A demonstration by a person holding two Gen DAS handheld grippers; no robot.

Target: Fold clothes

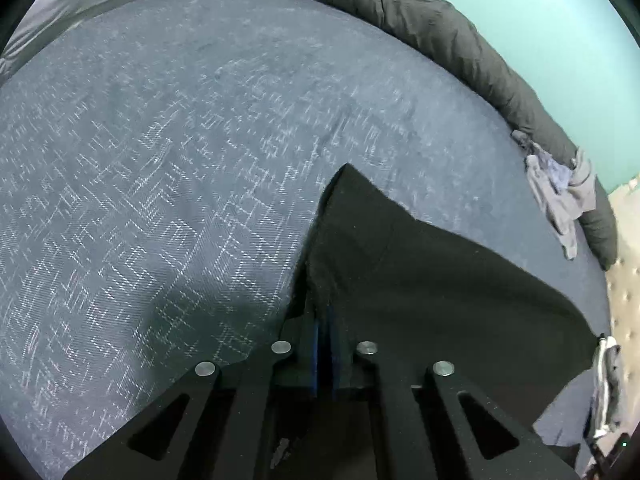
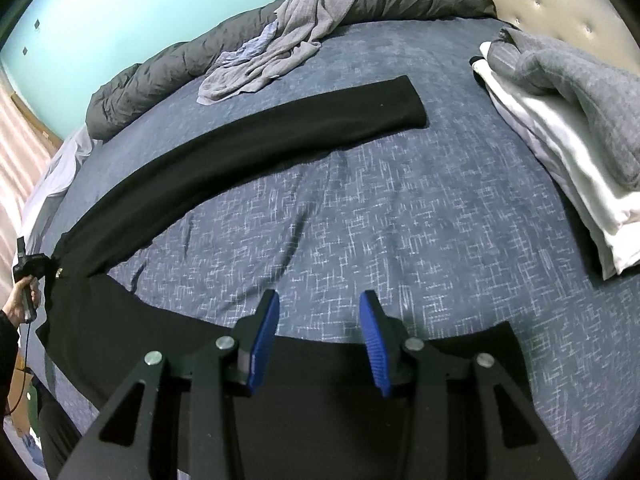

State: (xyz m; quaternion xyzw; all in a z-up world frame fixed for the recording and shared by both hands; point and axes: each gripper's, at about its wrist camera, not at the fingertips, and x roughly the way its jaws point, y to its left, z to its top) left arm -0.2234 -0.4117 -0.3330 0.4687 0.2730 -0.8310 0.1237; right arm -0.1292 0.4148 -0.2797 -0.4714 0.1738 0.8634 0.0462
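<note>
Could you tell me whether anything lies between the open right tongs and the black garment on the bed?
Nothing visible does. The right tongs hang open just above the near edge of the black garment, with only bare bedspread beyond. The folded stack and the crumpled grey clothes lie well clear.

Black garment [image 2: 248,140] beyond the blue-padded right gripper [image 2: 320,336], navy bedspread [image 2: 400,220] with white crosshatch flecks, grey crumpled cloth [image 2: 280,40] farther off, dark grey duvet [image 2: 160,76], turquoise wall [image 2: 140,12]
</note>
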